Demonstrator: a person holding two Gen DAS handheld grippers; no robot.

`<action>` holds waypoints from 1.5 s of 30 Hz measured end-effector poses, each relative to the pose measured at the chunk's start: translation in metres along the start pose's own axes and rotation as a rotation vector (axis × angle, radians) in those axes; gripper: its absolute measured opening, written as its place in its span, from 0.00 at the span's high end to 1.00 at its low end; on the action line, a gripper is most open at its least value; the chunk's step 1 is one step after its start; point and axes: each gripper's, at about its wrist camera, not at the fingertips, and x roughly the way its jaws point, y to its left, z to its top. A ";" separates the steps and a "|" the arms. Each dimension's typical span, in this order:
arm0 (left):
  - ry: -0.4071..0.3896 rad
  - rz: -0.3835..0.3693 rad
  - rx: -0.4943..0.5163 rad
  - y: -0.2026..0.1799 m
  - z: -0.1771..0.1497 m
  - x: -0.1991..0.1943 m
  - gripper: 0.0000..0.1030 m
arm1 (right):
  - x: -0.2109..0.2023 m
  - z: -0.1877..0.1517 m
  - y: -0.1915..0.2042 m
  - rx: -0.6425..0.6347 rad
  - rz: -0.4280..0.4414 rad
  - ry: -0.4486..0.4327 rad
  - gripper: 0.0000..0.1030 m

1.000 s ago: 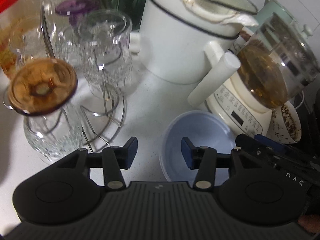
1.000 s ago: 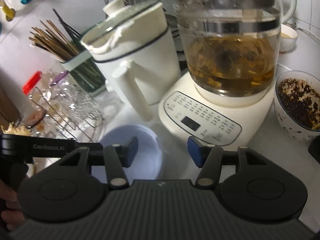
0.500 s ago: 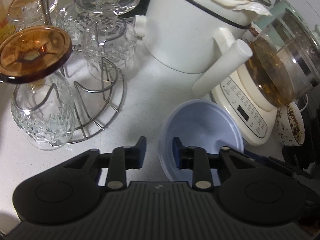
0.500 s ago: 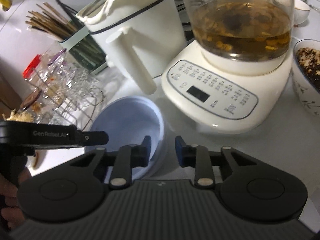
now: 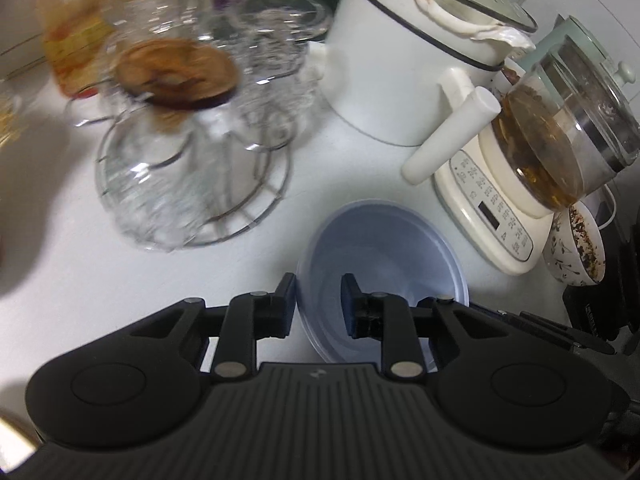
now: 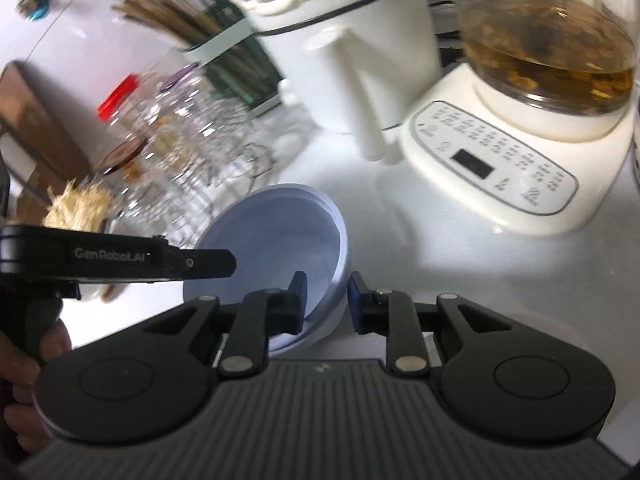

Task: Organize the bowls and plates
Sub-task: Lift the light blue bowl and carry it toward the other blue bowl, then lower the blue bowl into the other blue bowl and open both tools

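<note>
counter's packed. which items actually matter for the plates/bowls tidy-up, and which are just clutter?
In play:
- blue bowl, rim between the fingers of both
- left gripper
- right gripper
- patterned bowl of dark bits, untouched

Clutter:
- white jug
- glass kettle on base
- glasses rack
- chopstick holder
- red-lidded jar

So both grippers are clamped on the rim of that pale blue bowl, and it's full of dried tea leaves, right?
Not quite. Both the left gripper and the right gripper have just closed on the rim of the pale blue bowl, but the bowl is empty, as the left wrist view shows.
</note>
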 end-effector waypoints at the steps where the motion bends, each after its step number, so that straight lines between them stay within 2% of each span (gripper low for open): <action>1: 0.000 0.001 -0.013 0.005 -0.004 -0.004 0.73 | -0.001 -0.003 0.004 -0.013 0.006 0.006 0.76; 13: 0.015 0.035 -0.115 0.048 -0.055 -0.036 0.73 | 0.000 -0.033 0.051 -0.122 0.016 0.069 0.76; 20: 0.011 0.026 -0.135 0.058 -0.065 -0.036 0.73 | 0.006 -0.043 0.060 -0.147 0.000 0.090 0.76; 28: -0.027 0.044 -0.129 0.058 -0.065 -0.046 0.73 | 0.001 -0.041 0.063 -0.096 -0.024 0.099 0.73; 29: -0.031 0.041 -0.126 0.058 -0.064 -0.049 0.73 | -0.002 -0.040 0.063 -0.092 -0.032 0.096 0.72; 31: -0.029 0.035 -0.117 0.057 -0.062 -0.057 0.73 | -0.008 -0.038 0.064 -0.088 -0.039 0.081 0.59; 36: -0.061 0.022 -0.077 0.050 -0.060 -0.084 0.73 | -0.030 -0.032 0.071 -0.105 -0.052 0.043 0.59; 45: -0.130 -0.050 -0.016 0.021 -0.061 -0.135 0.73 | -0.086 -0.021 0.089 -0.133 -0.066 -0.080 0.59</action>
